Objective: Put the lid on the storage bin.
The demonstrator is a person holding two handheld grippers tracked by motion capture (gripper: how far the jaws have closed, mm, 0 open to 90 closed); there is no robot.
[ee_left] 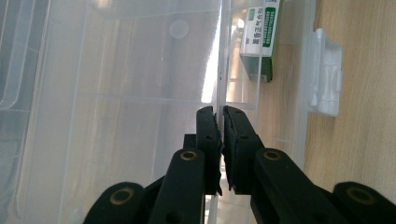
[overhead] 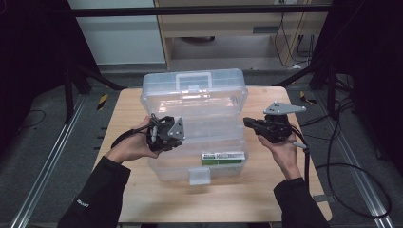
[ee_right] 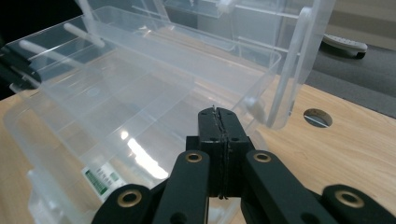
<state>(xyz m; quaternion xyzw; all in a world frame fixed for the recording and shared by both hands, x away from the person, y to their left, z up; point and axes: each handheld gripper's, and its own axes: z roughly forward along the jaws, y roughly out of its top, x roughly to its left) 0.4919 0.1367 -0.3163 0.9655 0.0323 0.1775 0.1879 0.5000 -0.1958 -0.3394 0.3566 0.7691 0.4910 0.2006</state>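
Observation:
A clear plastic toolbox (overhead: pixel 157 166) stands open on the wooden table, its lid (overhead: pixel 195 88) tipped up at the back. A clear inner tray (ee_right: pixel 140 79) sits raised over the box. My left gripper (ee_left: pixel 219 112) is shut on a thin clear wall of that tray, at the box's left side (overhead: pixel 178 133). A green and white packet (overhead: pixel 222 157) lies in the box bottom near the front, also seen past the left jaws (ee_left: pixel 261 37). My right gripper (ee_right: pixel 218 112) is shut with nothing between its jaws and hovers by the box's right side (overhead: pixel 247 122), apart from it.
The white front latch (overhead: pixel 199 176) hangs off the box's near edge. The wooden table (overhead: pixel 142 199) has bare room in front and to both sides. A round cable hole (ee_right: pixel 317 117) is in the tabletop. Cables lie on the floor at the right (overhead: pixel 351 166).

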